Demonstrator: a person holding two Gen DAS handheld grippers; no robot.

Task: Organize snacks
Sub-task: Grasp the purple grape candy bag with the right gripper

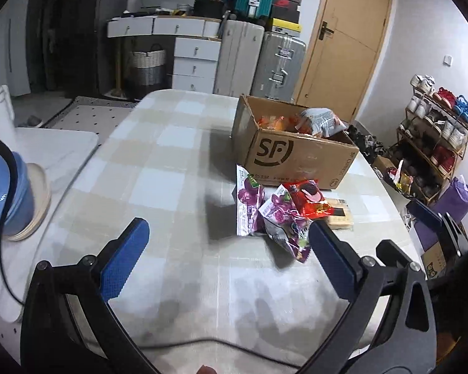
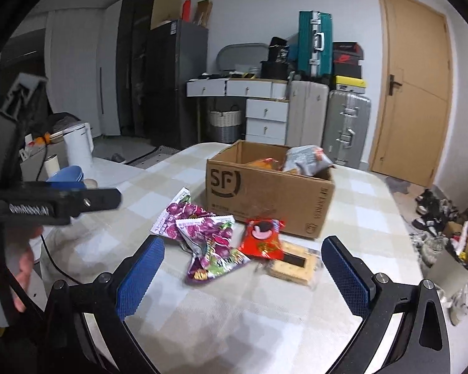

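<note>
Loosely heaped on the bench (image 2: 202, 327), the snacks lie just near of the cardboard box (image 2: 265, 199): two purple packets (image 2: 202, 233), one partly over the other, a red packet (image 2: 263, 238) at their right, and a tan wafer pack (image 2: 291, 263) under its near edge. More bags already poke from the box, so the heap is probably what is left to pack. Both tools hover empty. The right gripper (image 2: 238, 272) has its fingers spread wide, with the heap just beyond and between the tips. The left gripper (image 1: 229, 243) is likewise spread apart, the heap lying far and right, by its right finger (image 1: 330, 258).
</note>
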